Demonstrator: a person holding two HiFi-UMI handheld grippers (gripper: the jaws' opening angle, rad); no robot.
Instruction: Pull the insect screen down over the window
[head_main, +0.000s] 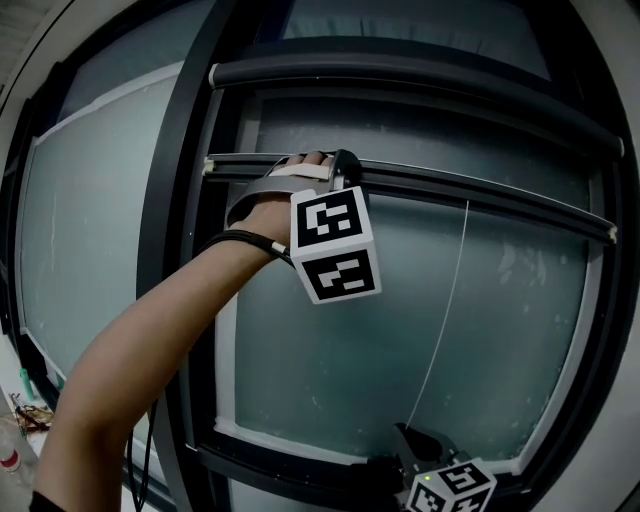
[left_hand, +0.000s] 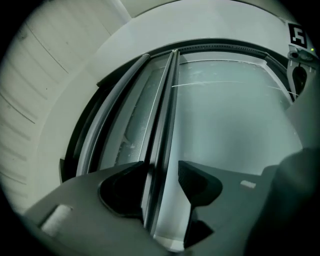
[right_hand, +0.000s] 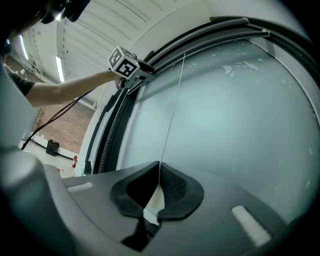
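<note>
While the right gripper (right_hand: 158, 176) pinches the pull cord (head_main: 446, 305) at six o'clock to haul it down, the left gripper (left_hand: 163, 182) straddles the screen bar (head_main: 480, 196) at eleven o'clock, jaws apart, probably steadying it.

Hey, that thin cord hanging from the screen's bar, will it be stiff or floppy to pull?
Probably floppy: the cord is hair-thin, straight only because the right tongs pinch it taut. Likely slippery too, being so fine.
</note>
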